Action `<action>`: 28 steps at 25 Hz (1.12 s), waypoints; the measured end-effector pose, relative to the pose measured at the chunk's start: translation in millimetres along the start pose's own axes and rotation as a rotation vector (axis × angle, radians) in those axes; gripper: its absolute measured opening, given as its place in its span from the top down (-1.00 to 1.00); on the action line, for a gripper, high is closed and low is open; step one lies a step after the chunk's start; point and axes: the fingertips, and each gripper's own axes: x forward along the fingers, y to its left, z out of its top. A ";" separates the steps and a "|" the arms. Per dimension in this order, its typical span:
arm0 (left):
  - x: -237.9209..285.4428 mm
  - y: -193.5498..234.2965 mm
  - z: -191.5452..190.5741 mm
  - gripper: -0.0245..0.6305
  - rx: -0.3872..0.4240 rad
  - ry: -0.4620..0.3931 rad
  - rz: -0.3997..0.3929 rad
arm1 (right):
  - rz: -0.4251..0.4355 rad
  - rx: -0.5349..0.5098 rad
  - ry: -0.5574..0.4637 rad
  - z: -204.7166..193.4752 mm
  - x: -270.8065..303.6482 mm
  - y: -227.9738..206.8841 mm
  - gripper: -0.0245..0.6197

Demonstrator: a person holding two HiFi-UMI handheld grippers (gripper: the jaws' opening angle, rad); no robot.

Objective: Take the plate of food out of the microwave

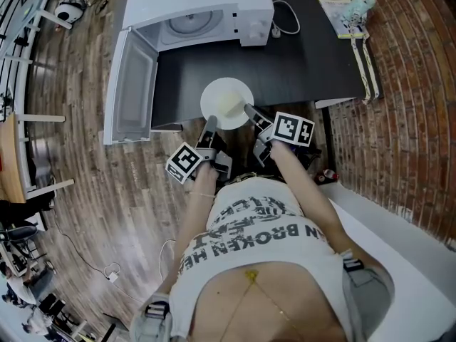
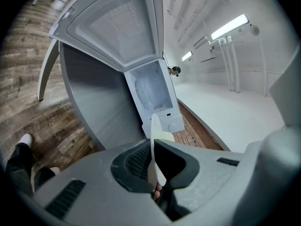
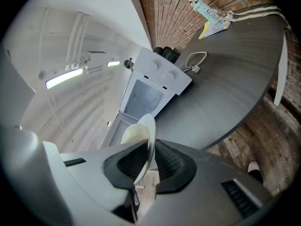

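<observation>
A white plate (image 1: 226, 104) with pale food on it hangs above the near edge of the dark table (image 1: 306, 63), outside the microwave. My left gripper (image 1: 211, 124) is shut on the plate's near-left rim, and my right gripper (image 1: 250, 111) is shut on its near-right rim. In the left gripper view the plate (image 2: 154, 131) stands edge-on between the black pads of the left gripper (image 2: 154, 161). The right gripper view shows the plate (image 3: 142, 134) clamped the same way in the right gripper (image 3: 149, 160). The white microwave (image 1: 206, 9) stands open at the table's back, its turntable bare.
The microwave door (image 1: 132, 84) swings out to the left past the table's edge. A cable and plug (image 1: 286, 16) lie right of the microwave. A booklet and a small toy (image 1: 350, 9) sit at the table's far right by the brick wall. Wooden floor lies to the left.
</observation>
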 end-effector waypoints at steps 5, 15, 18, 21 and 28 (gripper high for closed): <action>1.4 0.0 0.7 0.85 -0.004 -0.002 0.000 | 0.000 0.001 0.002 1.4 0.6 0.1 0.78; 2.5 -1.0 0.3 0.85 0.002 0.002 -0.002 | 0.000 0.002 -0.003 2.5 0.5 -0.2 0.78; 2.4 -1.2 0.4 0.85 0.004 0.001 -0.002 | 0.001 0.001 -0.002 2.7 0.6 -0.2 0.78; 2.3 -1.2 0.1 0.85 0.003 0.000 0.000 | 0.001 0.003 0.000 2.5 0.8 -0.7 0.78; 1.5 -0.5 -0.3 0.85 0.002 -0.002 0.002 | 0.002 0.006 0.004 1.0 0.4 -1.4 0.78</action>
